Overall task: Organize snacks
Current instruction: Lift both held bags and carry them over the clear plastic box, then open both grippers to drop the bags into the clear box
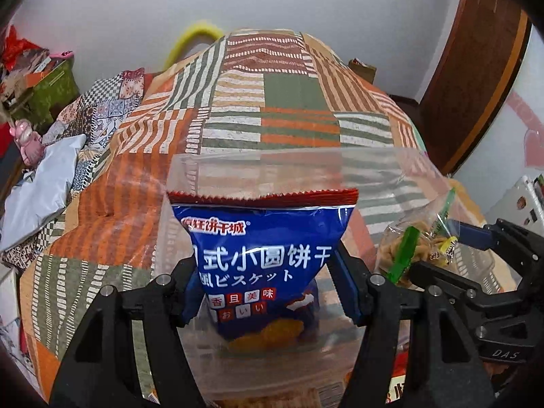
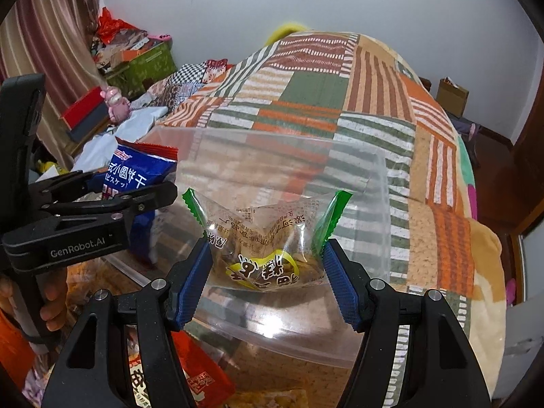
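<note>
Black fingers with blue ribbed pads fill the bottom of both wrist views. Between the pads of the left tongs (image 1: 268,292) stands a blue biscuit packet (image 1: 265,255) with a red serrated top edge and white printed characters. Both pads press on its two sides, so the left tongs are clenched on this packet. The packet is upright and sits partly down inside a clear plastic container (image 1: 306,170), whose transparent wall rises behind it.

The right tongs (image 2: 268,282) grasp a transparent snack bag (image 2: 265,238) with green serrated ends and a yellow label; the pads touch its left and right sides, and the film is folded in at the middle. This bag also hangs inside the clear plastic container (image 2: 374,176), just beside the blue packet (image 2: 142,173), which appears at the left of the right wrist view together with the left tongs (image 2: 102,200).

Under the container lies a bed with a patchwork bedspread (image 2: 306,102) in orange, green and white stripes. A red snack packet (image 2: 200,370) lies near the bottom edge, below the container. At the far left, part of a hand (image 2: 51,302) holds the left handle.
</note>
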`<state>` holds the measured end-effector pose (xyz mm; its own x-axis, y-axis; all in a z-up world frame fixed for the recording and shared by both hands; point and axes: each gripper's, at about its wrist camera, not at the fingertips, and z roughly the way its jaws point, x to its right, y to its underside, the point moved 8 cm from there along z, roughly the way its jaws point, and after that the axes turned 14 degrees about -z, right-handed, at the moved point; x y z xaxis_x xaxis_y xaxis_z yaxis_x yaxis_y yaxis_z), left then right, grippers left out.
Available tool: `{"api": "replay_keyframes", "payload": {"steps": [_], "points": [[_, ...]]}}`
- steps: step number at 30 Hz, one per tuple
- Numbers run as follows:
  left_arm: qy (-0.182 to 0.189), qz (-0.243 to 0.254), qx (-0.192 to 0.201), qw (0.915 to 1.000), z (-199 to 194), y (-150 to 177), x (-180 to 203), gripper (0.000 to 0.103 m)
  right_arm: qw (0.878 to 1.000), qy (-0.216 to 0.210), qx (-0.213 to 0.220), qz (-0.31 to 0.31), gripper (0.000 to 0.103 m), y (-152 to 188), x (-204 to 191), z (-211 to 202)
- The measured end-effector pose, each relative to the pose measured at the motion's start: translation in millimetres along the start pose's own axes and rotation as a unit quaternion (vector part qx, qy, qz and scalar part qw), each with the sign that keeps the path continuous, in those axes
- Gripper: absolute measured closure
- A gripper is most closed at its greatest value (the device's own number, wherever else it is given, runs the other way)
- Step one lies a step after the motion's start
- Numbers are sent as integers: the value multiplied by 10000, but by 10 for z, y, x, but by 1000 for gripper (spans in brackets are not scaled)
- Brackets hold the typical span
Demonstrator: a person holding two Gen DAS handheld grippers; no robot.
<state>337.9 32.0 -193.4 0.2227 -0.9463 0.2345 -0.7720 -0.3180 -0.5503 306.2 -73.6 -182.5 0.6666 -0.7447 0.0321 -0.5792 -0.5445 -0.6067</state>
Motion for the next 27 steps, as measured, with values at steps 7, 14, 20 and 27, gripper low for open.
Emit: {"api": "replay_keyframes", "payload": {"steps": [7,14,20,27], "points": [[-28,104,-24,9999,-31,43,25,37,10000,93,12,-28,37,2,9,-40],[-12,180,163,9997,-278,55,46,32,9998,-19,178,114,34,7,15,-223],[63,246,395,9989,-636,139,80,29,9988,54,485,106,32,-3,-39,-575],[235,271,709,9968,-1110,327,140,19,9948,229,984,118,23,52,-112,-1088]]}}
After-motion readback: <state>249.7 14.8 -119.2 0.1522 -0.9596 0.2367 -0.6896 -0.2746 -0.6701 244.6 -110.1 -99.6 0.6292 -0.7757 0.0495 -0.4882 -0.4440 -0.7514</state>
